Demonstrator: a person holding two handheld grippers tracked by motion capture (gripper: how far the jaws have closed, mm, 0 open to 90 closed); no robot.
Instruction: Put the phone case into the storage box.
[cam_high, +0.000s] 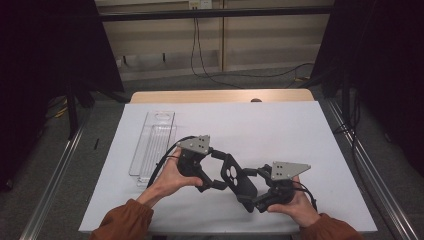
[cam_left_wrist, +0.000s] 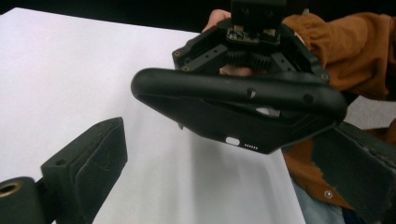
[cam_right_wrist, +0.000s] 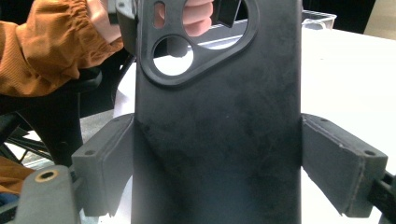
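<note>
So the black soft-plastic phone case (cam_high: 238, 178) with the big rounded camera cutout is up off the tabletop, held in the air over the near half of the white sheet (cam_high: 280, 130), roughly at the middle of the near edge. The right gripper (cam_high: 256, 186) has it pinched across its width: in the right gripper view the case (cam_right_wrist: 217, 135) stands between the two padded jaws, both pressed flat against its long sides, so the jaws are closed just to the case's width. You can see the person's fingers through the cutout at the top.

The left gripper (cam_high: 216, 170) is at the other end of the case, the camera-cutout end. In the left gripper view the case (cam_left_wrist: 238, 109) hangs edge-on in front of it, with the jaws spread wide, one at the lower left and one at the lower right. The left jaw is clearly apart from the case; I can't tell whether the right one touches it.

Each gripper is held in a hand with a rust-orange sleeve (cam_high: 125, 220).

Further out, a clear plastic tray (cam_high: 152, 146), long and narrow, lies flat on the white sheet near the left edge, well apart from the case.
</note>
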